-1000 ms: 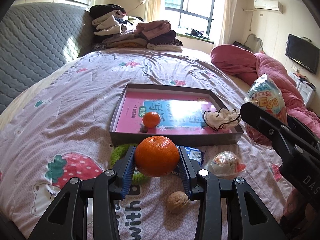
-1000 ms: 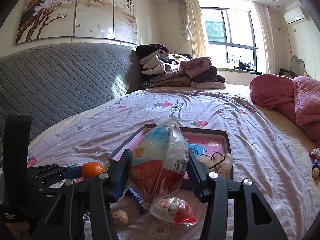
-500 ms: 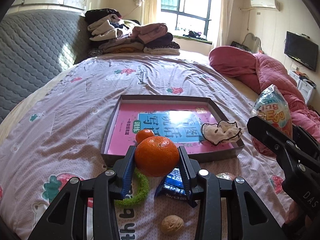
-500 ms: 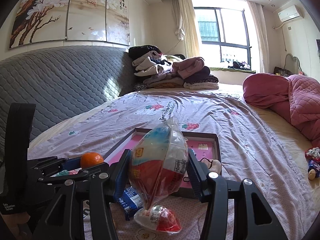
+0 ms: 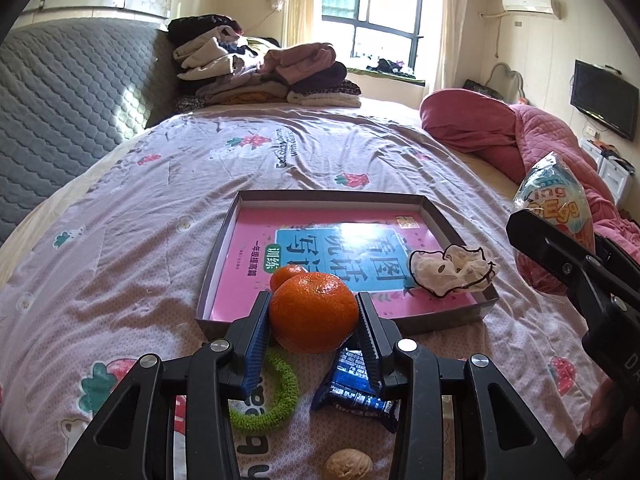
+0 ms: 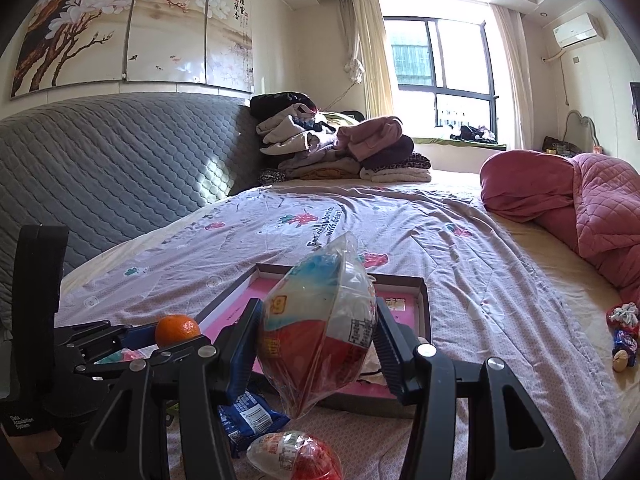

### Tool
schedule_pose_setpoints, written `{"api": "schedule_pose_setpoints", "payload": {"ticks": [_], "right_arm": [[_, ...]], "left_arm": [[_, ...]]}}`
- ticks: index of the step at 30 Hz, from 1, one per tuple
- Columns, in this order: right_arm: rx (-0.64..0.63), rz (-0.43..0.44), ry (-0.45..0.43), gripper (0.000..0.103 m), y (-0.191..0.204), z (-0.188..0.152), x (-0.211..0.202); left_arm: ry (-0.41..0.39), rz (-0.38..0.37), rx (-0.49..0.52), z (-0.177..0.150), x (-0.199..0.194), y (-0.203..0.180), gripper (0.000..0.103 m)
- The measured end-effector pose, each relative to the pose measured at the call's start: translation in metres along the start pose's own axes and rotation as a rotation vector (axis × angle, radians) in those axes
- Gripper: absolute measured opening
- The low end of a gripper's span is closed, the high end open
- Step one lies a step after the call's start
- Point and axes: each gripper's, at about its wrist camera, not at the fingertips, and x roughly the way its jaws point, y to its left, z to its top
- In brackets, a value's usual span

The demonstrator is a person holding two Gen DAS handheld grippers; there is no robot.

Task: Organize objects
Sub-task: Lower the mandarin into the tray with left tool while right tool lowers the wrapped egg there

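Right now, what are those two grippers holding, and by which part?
Left gripper: orange, by its sides. Right gripper: egg-shaped snack packet, around its middle.

A strawberry-print bed [image 5: 168, 208] carries a shallow box [image 5: 218, 258], green ring [image 5: 282, 390], blue snack packet [image 5: 352, 390], walnut [image 5: 348, 466], folded clothes [image 5: 264, 76] and a pink quilt [image 5: 504, 128].

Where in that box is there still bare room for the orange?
The box is free across its far half and left side. Its near edge is crowded: a small orange in the middle, a white scrunchie at the right corner.
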Motion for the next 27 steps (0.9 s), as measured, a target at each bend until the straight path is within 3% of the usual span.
{"api": "schedule_pose_setpoints", "payload": {"ticks": [17,27], "right_arm": [[-0.012,-0.048,0.039,0.053,-0.019,0.001,0.032],[-0.016,-0.088,0.061,0.053,-0.039,0.001,0.053]], "left_arm": [[0.006,0.010,0.029,0.027,0.038,-0.009,0.042],[0.061,0.011,0.037,0.043,0.074,-0.015,0.042]]}}
